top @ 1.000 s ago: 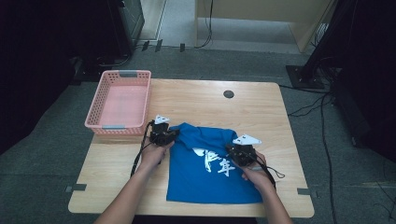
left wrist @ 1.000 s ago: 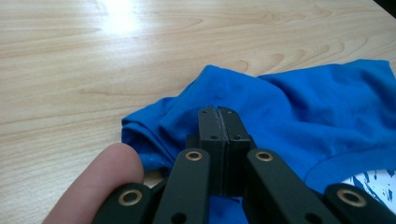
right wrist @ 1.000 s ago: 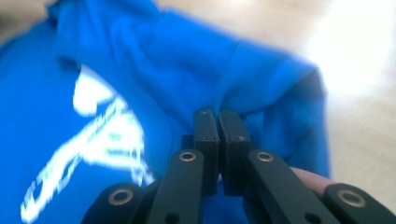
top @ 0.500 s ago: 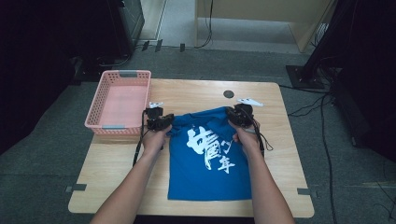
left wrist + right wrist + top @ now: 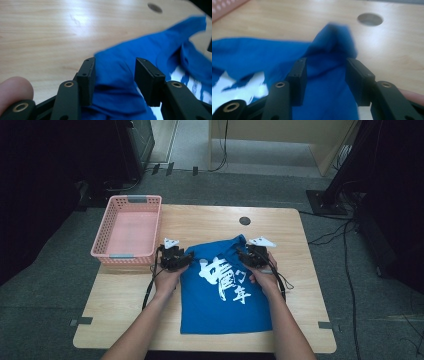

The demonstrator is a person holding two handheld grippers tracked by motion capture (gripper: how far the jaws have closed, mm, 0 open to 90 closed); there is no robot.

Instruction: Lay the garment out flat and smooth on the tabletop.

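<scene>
- Straddling blue cloth, the left gripper (image 5: 115,75) stands with jaws wide apart over the blue T-shirt (image 5: 225,290) on the wooden table (image 5: 210,222)
- right gripper (image 5: 325,75) equally wide at a blurred raised fold
- white characters on the shirt unreadable, partly hidden by folds

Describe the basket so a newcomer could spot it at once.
Start at the wooden table and go to its far left corner. The basket sits there, just beyond the left gripper. It is pink, rectangular and lattice-walled, unlike the flat blue shirt beside it.
</scene>
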